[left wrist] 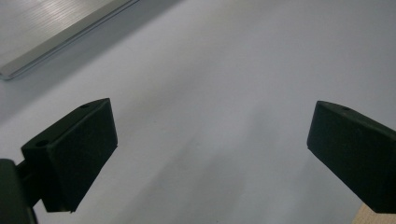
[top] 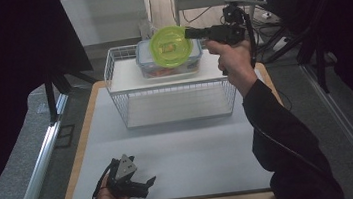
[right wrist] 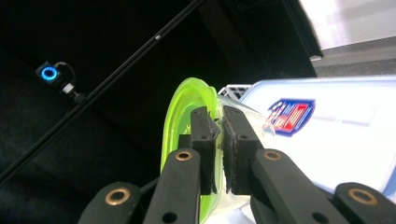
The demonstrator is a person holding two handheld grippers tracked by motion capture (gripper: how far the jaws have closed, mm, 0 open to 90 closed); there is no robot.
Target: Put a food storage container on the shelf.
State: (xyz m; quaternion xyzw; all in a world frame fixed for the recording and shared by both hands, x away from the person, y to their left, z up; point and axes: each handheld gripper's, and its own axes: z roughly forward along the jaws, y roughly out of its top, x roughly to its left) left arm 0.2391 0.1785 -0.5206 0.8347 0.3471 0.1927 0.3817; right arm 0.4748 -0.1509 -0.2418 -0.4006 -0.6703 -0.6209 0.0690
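Nearest you, your left gripper (top: pixel 148 182) rests low on the white counter (top: pixel 195 147) with its jaws spread wide and nothing between them; in the left gripper view, bare counter lies under and ahead of the pads.

Farther out, your right gripper (top: pixel 188 33) is raised and pointing left. Its jaws are pinched nearly together on the rim of a green round lid (top: pixel 169 47), which hangs tilted at the gripper's tip. In the right gripper view the lid's edge sits clamped between the two pads (right wrist: pixel 204 140).

Just below and beyond that gripper's tip, a clear lidded container (top: pixel 195 59) stands on top of the white wire rack (top: pixel 117 81).
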